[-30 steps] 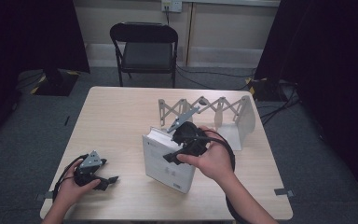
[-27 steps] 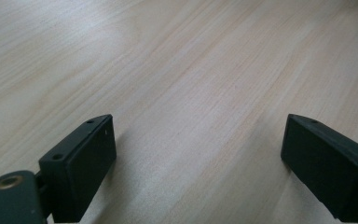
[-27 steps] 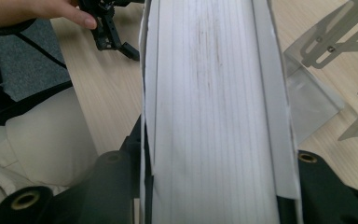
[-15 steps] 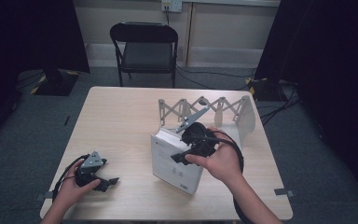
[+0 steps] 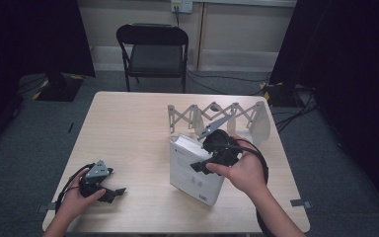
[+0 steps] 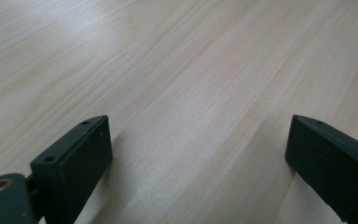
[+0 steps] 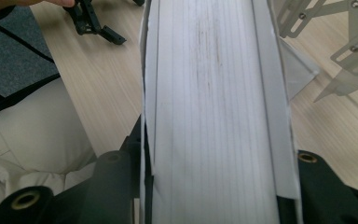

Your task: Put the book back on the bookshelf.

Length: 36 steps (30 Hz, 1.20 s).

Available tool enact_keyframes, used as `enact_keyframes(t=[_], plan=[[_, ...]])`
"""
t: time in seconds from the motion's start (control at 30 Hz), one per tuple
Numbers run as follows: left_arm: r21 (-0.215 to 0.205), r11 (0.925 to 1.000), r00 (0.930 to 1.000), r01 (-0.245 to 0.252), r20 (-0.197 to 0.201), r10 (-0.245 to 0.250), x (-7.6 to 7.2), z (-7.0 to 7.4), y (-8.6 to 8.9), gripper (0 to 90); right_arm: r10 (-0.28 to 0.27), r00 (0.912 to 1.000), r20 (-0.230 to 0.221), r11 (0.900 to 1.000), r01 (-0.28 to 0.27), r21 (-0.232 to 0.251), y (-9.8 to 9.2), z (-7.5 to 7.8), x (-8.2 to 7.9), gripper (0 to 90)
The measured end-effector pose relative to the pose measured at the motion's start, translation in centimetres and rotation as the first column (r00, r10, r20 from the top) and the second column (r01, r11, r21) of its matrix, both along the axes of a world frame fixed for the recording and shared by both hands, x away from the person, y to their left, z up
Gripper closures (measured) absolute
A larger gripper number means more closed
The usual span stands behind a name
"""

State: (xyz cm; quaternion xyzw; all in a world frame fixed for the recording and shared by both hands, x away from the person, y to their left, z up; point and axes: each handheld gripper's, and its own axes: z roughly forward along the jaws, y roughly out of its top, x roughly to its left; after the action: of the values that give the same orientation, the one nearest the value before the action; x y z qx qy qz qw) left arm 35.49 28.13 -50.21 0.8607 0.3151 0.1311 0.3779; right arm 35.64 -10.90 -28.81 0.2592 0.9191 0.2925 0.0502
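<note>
My right gripper (image 5: 208, 159) has its jaws clamped on a thick white paperback book (image 5: 193, 170), one jaw against each cover. In the right gripper view the pale page edges of the book (image 7: 214, 116) run up the middle of the picture between the two black jaws, with the covers pressed tight at both sides. From the high view I see the book standing tilted on the light wooden table (image 5: 128, 133), right of the middle and towards the near edge, with my right hand wrapped round the gripper's body at its upper right corner.

My left gripper (image 5: 109, 191) is released: in the left gripper view its two black jaws stand wide apart with bare wood grain (image 6: 191, 93) between them and nothing touching the pads. Its jaws have just been opening, with nothing between them. In the high view it rests low at the near left corner of the table, well apart from the book.

The high view alone gives me the grey metal accordion-style folding rack (image 5: 217, 116) standing just behind the book, and the black folding chair (image 5: 153, 49) beyond the far edge. The right gripper view picks up the rack's riveted slats (image 7: 349, 32) at the upper right, and the left gripper (image 7: 95, 23) far off at the upper left.
</note>
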Motion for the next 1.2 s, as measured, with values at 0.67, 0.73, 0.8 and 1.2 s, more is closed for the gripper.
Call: enact_keyframes(t=[0.67, 0.73, 0.8, 1.2], plan=[[0.0, 1.0, 1.0, 0.0, 0.0, 0.0, 0.0, 0.0, 0.0, 6.9, -0.06, 0.9982, 0.0, 0.998, 0.06, -0.009, -2.9, -0.6, -0.1, 53.6], [0.0, 1.0, 1.0, 0.0, 0.0, 0.0, 0.0, 0.0, 0.0, 6.9, -0.065, 0.9979, -0.003, 0.998, 0.065, -0.01, -3.2, -0.7, -0.1, 53.6], [-0.001, 1.0, 1.0, 0.0, -0.001, 0.0, 0.0, 0.0, 0.0, 6.9, -0.073, 0.9974, -0.004, 0.997, 0.072, -0.014, -3.5, -0.9, -0.1, 53.6], [-0.001, 1.0, 1.0, -0.001, -0.001, 0.001, 0.0, 0.0, 0.0, 6.8, -0.114, 0.9934, 0.013, 0.993, 0.114, -0.013, -5.2, -1.3, -0.2, 53.6]])
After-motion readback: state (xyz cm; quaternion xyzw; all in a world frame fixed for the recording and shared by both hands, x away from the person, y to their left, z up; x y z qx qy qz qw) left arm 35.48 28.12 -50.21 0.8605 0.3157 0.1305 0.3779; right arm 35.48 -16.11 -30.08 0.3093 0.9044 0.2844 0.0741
